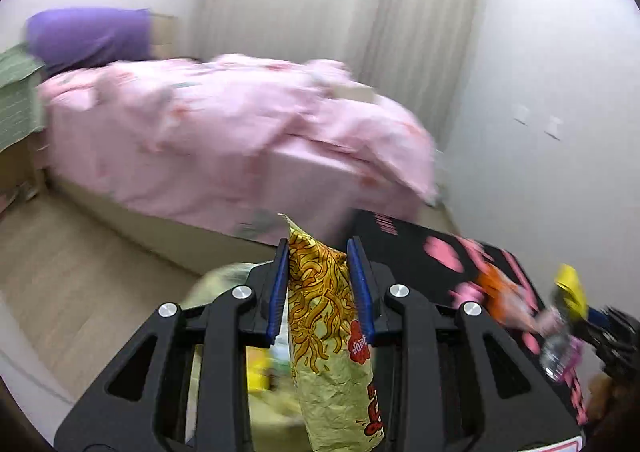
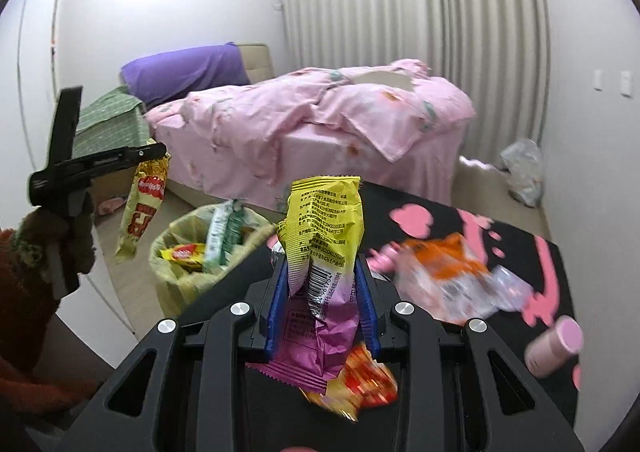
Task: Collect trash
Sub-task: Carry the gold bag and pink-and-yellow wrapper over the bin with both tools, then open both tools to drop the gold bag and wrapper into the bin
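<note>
My left gripper [image 1: 319, 248] is shut on a yellow noodle snack bag [image 1: 328, 316], held in the air above a lined trash bin [image 2: 180, 252]; the gripper [image 2: 158, 151] and its bag [image 2: 142, 207] also show in the right wrist view. My right gripper [image 2: 323, 264] is shut on a yellow and purple wrapper [image 2: 320, 236] above the black table [image 2: 540, 248]. The bin holds several wrappers. An orange and white wrapper [image 2: 444, 272] and a red and yellow wrapper [image 2: 360, 384] lie on the table.
A pink bottle [image 2: 554, 346] lies at the table's right edge. A bed with a pink duvet [image 2: 312, 119] and a purple pillow [image 2: 188, 71] stands behind. A white plastic bag [image 2: 524, 167] sits on the floor by the curtain.
</note>
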### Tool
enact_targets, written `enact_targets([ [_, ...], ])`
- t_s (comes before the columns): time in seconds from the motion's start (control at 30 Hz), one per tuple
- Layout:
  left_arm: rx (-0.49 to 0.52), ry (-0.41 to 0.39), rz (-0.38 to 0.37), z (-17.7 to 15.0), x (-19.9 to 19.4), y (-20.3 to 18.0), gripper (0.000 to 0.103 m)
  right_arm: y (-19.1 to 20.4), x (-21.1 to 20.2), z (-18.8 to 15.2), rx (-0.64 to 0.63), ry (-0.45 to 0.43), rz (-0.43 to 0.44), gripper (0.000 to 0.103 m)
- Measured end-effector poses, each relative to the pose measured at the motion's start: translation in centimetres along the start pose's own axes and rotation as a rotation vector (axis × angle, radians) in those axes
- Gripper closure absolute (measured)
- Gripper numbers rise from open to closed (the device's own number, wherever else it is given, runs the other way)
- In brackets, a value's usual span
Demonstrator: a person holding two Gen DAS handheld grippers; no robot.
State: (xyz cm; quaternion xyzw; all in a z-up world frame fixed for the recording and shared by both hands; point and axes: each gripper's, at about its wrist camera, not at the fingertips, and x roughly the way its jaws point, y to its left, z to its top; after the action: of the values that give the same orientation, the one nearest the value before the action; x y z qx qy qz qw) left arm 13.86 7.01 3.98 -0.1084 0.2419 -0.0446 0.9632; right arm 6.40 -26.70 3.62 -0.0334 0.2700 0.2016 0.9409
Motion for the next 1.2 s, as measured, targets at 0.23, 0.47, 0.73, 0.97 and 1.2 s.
enact_targets([
  [0.23,-0.219,-0.136,0.033,-0.4,3.4,5.4,0.075,2.9,7.2,2.9,-0.057,0.025,0.087,0.072],
  [0.47,-0.245,-0.091,-0.039,-2.2,11.4,4.5,0.075,3.4,13.1,4.3,-0.045,0.067,0.091,0.072],
  [0.73,-0.124,0.181,0.029,-5.3,13.3,3.6,0.075,3.5,17.2,4.9,-0.069,0.132,0.107,0.072],
  [0.97,-0.217,0.213,0.010,-6.9,11.4,6.4,0.075,7.0,21.4,5.5,-0.072,0.208,0.229,0.072],
  [1.2,-0.311,0.151,0.023,-7.0,10.7,8.9,0.075,11.3,28.6,4.2,-0.084,0.449,0.292,0.072],
])
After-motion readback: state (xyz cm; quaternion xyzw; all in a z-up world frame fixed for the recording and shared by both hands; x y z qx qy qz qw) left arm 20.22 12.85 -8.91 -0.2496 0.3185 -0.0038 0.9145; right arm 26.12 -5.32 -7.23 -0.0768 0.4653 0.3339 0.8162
